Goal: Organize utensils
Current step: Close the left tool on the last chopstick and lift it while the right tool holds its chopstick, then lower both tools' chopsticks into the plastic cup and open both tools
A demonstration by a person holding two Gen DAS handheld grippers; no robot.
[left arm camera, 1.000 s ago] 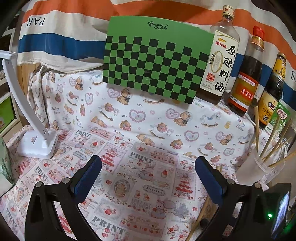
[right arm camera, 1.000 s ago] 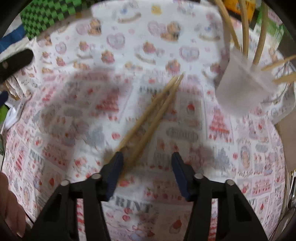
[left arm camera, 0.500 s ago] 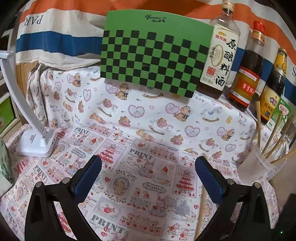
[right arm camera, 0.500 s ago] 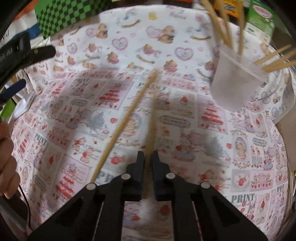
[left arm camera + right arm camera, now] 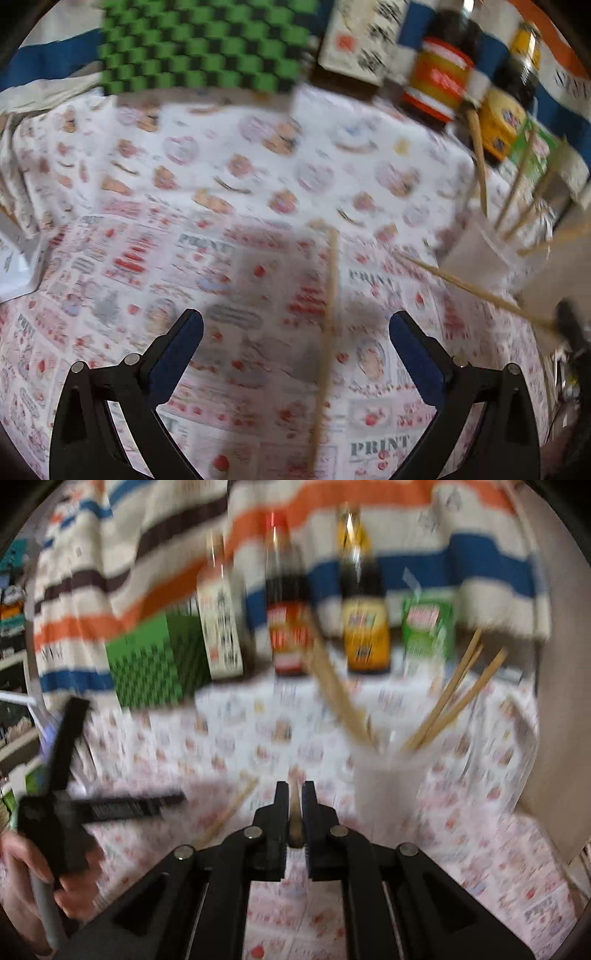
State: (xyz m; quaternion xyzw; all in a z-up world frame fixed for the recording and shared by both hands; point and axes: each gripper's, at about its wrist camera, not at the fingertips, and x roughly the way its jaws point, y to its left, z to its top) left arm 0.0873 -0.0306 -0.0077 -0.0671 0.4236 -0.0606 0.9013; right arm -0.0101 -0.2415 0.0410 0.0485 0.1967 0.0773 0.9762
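**Fig. — One chopstick lifted, one left on the tabletop: risks and orientation**

Right claw [image 5: 295, 794]: jaws nearly together, pinching a held chopstick [image 5: 476, 291] near one end. In the right wrist view only a short stub shows betw. the pads, since the stick runs almost straight away from the lens. In the left wrist view its long axis slants from the claw at lower right up toward the left, free tip near the foot of the cup [image 5: 388, 786] and clear of the cloth.

Left claw [image 5: 295, 339]: jaws wide apart, nothing betw. them, hovering over the loose chopstick [image 5: 328, 317]. That stick lies flat on the patterned tabletop [image 5: 221, 166]; long axis runs roughly front-to-back in this view, far tip pointing toward the bottles [image 5: 284, 602].

The cup stands at right on the tabletop, w/ several chopsticks [image 5: 454, 694] already fanned out in it.

Risks (judged, not seen):
- End grip = long lever; the held stick may pivot or slip in the pads when swung.
- Its free tip sits low and close to the cup wall; a sideways approach could knock the light cup over and spill its contents. Tip must be raised above the rim first.
- Fanned sticks crowd the mouth; the incoming one may catch and bounce out.
- Both views are blurred, so exact clearance can't be told.
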